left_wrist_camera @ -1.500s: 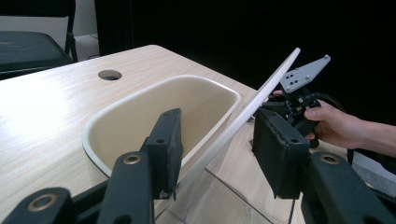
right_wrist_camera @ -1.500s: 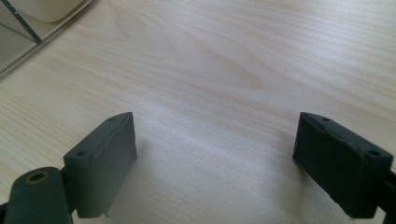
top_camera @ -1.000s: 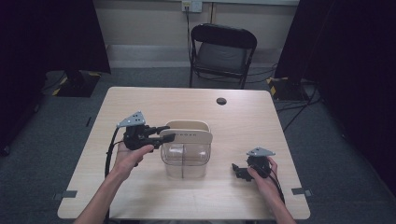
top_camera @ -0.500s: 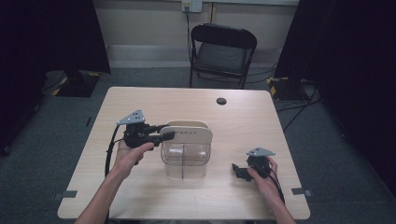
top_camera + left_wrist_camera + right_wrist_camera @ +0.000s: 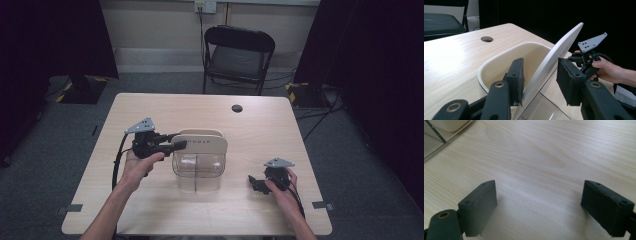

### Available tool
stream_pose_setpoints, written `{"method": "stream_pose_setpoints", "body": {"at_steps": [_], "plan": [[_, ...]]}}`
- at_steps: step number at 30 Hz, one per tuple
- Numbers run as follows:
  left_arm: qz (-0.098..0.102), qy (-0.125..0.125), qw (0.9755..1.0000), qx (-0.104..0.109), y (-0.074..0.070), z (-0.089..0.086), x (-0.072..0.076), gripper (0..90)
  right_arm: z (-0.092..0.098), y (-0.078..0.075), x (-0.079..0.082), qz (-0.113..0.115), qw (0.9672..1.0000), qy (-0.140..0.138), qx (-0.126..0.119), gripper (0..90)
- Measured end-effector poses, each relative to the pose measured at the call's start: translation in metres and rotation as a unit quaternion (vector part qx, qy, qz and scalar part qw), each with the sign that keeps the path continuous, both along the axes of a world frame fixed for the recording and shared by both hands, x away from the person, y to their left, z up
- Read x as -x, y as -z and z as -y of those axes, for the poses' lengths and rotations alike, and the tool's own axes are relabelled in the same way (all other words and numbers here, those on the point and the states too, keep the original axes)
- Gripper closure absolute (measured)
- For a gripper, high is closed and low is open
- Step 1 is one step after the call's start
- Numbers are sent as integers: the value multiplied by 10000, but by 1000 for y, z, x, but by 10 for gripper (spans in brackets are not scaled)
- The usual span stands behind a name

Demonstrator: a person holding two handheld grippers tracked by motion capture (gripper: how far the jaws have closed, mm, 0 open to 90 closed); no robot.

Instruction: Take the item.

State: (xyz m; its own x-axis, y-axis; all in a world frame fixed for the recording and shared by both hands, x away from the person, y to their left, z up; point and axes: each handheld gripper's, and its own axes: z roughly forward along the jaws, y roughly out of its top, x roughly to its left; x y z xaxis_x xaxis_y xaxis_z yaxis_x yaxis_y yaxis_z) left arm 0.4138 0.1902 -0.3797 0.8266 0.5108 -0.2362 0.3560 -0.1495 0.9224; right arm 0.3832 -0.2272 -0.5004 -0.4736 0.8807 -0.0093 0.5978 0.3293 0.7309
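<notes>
Left claw (image 5: 181,145) level, clamping tilted lid (image 5: 554,57) — right claw (image 5: 254,182) resting open

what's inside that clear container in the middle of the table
Through the clear container's wall, a central divider shows and both halves look empty. The cream lid, tilted up at one edge between the left hand-held gripper's jaws, hides the back part, where a cream insert sits.

Cream lid (image 5: 202,143) tilted on clear container (image 5: 197,170)

Black folding chair (image 5: 239,56), grey carpet floor (image 5: 60,135), dark curtains (image 5: 55,37), pale wall (image 5: 155,25)
</notes>
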Motion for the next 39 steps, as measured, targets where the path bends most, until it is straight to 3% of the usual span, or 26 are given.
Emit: {"method": "stream_pose_setpoints", "body": {"at_steps": [39], "plan": [[-19, -31, 10000, 3, 0, 1, 0, 574, 0, 0, 0, 0, 10000, 0, 1, 125]]}}
